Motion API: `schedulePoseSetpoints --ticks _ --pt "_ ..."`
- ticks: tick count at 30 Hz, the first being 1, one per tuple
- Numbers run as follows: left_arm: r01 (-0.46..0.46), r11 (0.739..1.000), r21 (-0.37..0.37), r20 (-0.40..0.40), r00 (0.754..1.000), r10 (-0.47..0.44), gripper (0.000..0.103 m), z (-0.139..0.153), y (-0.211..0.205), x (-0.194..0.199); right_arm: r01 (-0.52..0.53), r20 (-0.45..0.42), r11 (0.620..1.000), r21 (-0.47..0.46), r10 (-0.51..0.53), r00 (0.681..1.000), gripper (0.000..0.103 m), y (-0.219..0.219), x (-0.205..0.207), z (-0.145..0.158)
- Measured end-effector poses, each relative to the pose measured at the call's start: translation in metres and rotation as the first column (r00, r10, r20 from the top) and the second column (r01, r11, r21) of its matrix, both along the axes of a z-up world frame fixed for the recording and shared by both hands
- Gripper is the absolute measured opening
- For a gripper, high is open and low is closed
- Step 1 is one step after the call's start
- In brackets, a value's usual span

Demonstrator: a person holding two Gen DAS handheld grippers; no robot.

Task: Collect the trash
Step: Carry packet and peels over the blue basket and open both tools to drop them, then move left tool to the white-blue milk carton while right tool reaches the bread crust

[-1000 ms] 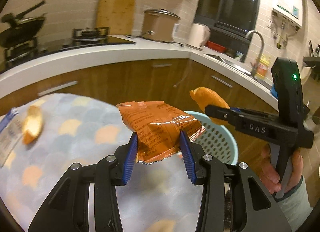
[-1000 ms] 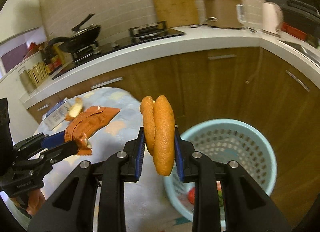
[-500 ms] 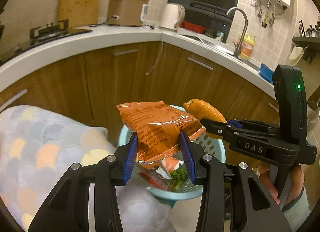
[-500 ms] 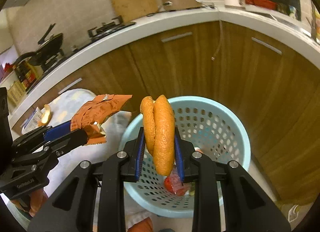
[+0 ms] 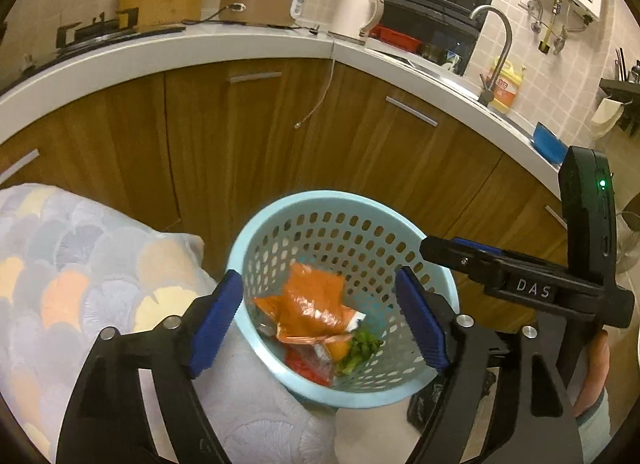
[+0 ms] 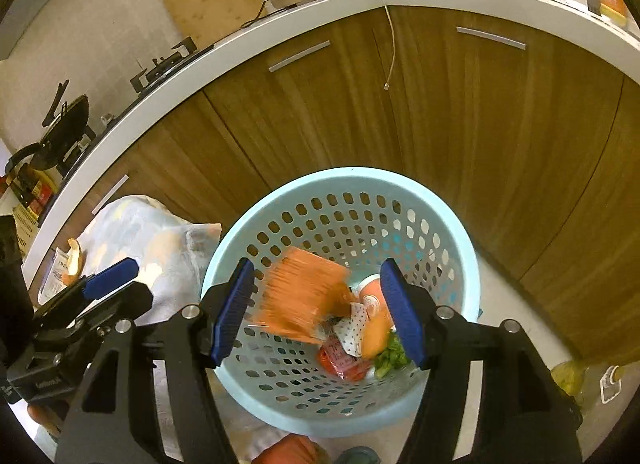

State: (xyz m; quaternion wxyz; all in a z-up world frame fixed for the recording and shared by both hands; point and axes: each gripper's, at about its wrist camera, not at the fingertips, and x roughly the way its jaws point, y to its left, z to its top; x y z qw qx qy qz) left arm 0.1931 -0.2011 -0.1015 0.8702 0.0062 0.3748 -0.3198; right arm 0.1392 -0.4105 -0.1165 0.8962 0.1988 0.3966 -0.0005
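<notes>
A: Where's the trash?

B: The orange wrapper (image 5: 310, 306) is inside the light blue basket (image 5: 280, 206), on top of a red packet and some green scraps. From the right-hand camera it looks blurred.

A: And the peel?

B: The orange peel (image 6: 374, 330) is down in the basket too, beside a spotted white paper.

A: The grippers?

B: The left gripper (image 5: 320, 324) and the right gripper (image 6: 316, 310) both hang over the basket, jaws opening wide, nothing between the pads. The patterned tablecloth (image 5: 72, 264) lies just beside the basket.
</notes>
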Motion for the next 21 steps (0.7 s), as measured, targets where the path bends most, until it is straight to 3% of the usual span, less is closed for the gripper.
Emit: schedulePoseSetpoints --ticks 12,21 --pt "-0.055 0.998 -0.025 0.045 0.997 0.056 0.082 0.017 0.029 -0.018 -0.037 0.038 0.998 -0.051 0.039 0.999 0.062 0.023 -0.001 0.018" --pt "-0.209 0.978 -0.026 0.123 0.97 0.21 0.084 0.037 0.088 -0.04 -0.14 0.09 0.987 -0.083 0.148 0.985 0.062 0.077 0.008 0.041"
